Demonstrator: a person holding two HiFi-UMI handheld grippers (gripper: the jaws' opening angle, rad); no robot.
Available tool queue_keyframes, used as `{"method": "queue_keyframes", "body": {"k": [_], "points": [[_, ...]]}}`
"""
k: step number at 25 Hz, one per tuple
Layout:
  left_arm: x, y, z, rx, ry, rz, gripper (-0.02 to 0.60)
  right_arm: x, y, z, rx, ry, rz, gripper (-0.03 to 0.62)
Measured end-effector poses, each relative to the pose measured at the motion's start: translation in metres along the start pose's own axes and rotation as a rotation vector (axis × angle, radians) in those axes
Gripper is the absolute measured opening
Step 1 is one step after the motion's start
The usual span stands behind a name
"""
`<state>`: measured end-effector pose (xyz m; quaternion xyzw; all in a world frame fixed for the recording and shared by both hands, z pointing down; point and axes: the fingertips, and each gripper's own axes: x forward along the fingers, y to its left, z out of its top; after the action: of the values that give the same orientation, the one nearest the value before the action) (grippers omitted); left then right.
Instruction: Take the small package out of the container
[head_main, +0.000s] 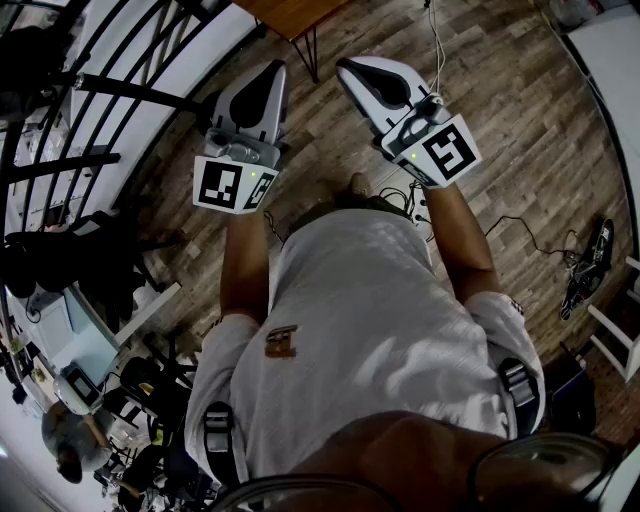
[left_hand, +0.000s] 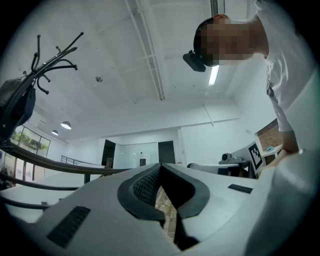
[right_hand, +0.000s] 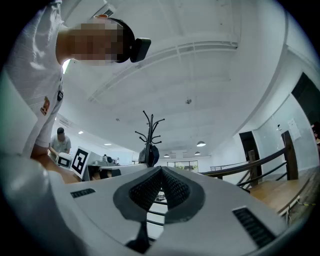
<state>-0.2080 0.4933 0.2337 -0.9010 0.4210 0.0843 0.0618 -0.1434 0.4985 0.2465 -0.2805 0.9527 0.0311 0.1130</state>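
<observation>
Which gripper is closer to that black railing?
Left. The left gripper is next to the black railing; the right gripper is farther, on the left one's other side.

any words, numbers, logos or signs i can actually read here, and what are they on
No word or number can be read in any view.
Orange logo on the white shirt: too blurred to read.
Left marker cube: a black-and-white square pattern, no letters.
Right marker cube: the same kind of pattern, not text.
</observation>
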Motion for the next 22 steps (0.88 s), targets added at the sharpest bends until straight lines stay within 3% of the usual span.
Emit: {"method": "queue_keyframes", "body": {"k": [9,22], "points": [[0.008,0.004,-0.006,0.000,0.010,0.010,0.018,-0.004,-0.014,0.000,0.035,-0.020,0.001,0.034],[0.055,0.009,-0.025,-0.010,0.018,0.035,0.018,-0.024,-0.074,-0.008,0.022,0.027,-0.003,0.034]]}}
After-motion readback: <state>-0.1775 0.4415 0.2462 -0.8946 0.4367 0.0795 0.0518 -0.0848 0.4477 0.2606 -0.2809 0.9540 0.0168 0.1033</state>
